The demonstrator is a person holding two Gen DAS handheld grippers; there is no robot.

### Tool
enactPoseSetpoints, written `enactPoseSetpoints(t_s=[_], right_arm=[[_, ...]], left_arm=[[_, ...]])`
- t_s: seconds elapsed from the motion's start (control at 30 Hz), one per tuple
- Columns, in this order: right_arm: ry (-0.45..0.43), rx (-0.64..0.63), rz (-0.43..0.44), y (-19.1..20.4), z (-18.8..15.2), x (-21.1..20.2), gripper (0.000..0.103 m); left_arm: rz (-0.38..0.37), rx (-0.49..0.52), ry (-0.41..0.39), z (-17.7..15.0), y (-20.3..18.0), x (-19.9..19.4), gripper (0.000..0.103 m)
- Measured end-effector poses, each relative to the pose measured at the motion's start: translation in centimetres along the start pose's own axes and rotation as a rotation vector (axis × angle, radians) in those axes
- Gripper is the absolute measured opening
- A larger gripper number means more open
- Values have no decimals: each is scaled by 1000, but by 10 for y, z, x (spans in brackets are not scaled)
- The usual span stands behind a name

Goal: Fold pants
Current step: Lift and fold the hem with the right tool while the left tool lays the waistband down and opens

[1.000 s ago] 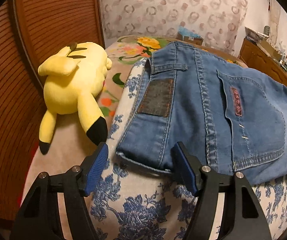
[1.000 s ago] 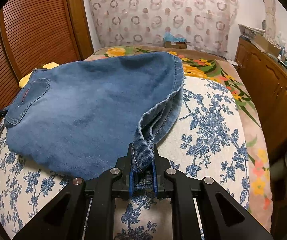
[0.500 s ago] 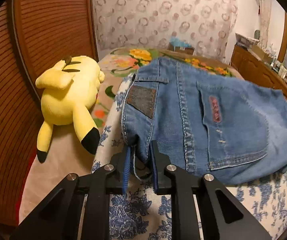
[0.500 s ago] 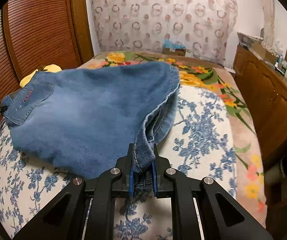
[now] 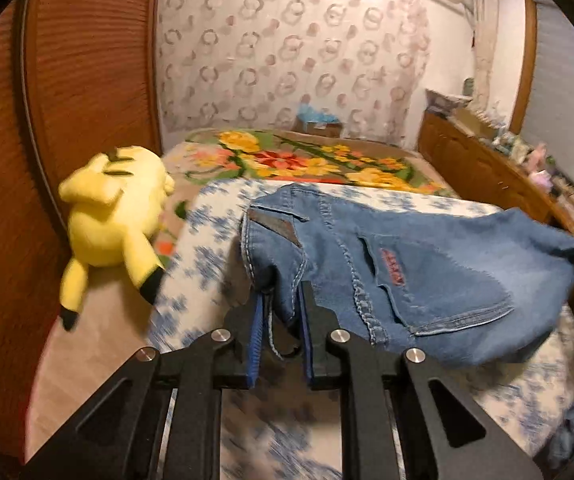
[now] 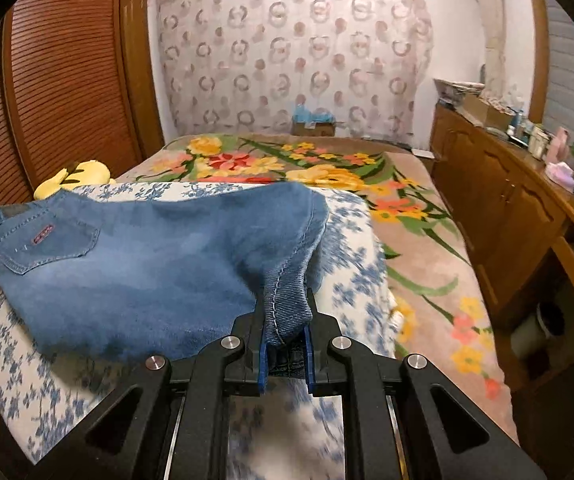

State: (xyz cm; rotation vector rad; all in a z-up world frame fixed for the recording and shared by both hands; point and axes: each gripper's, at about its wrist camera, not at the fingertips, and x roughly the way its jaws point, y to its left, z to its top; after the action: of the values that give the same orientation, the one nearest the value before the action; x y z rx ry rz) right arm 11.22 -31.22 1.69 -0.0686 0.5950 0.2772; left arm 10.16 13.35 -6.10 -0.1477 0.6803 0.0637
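The blue jeans [image 5: 427,264] are lifted off the blue-flowered quilt [image 5: 215,248], back pocket and brown waist patch facing up. My left gripper [image 5: 281,308] is shut on the waistband corner, a bunch of denim pinched between its blue pads. In the right wrist view the same jeans [image 6: 147,264] stretch to the left, and my right gripper [image 6: 285,332] is shut on a stitched fold at their other end. The cloth hangs taut between both grippers, its lower edge near the quilt [image 6: 351,292].
A yellow plush toy [image 5: 115,216] lies at the bed's left side by the wooden slatted doors [image 5: 87,60]. A flowered blanket [image 6: 327,168] covers the far bed. A wooden cabinet [image 6: 507,200] with clutter runs along the right. A cardboard box [image 6: 313,126] sits by the curtain.
The left gripper closed on the waistband corner, which lay between its open fingers a second ago. Both grippers then drew back and rose, lifting the jeans off the quilt.
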Motion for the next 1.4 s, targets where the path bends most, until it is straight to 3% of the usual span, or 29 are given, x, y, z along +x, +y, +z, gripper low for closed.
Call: enactPoseSetpoints(t_s=[0.23, 0.57, 0.8, 0.93, 1.03, 1.37, 1.4], right_arm=[[-33, 64, -14, -4, -32, -50, 13], [5, 118, 11, 1, -50, -39, 13], [9, 157, -1, -11, -47, -42, 23], [-13, 157, 19, -5, -55, -57, 23], [-16, 155, 36, -3, -59, -60, 23], [-39, 152, 52, -8, -66, -62, 23], [-42, 146, 50, -6, -67, -62, 16]], left_arm=[[-42, 54, -15, -32, -30, -37, 17], [16, 49, 66, -68, -26, -22, 24], [54, 53, 38, -64, -30, -31, 56], [47, 76, 7, -57, -38, -38, 59], [13, 86, -13, -54, -47, -41, 77], [-76, 140, -26, -55, -93, -27, 78], [-81, 143, -32, -55, -96, -27, 78]])
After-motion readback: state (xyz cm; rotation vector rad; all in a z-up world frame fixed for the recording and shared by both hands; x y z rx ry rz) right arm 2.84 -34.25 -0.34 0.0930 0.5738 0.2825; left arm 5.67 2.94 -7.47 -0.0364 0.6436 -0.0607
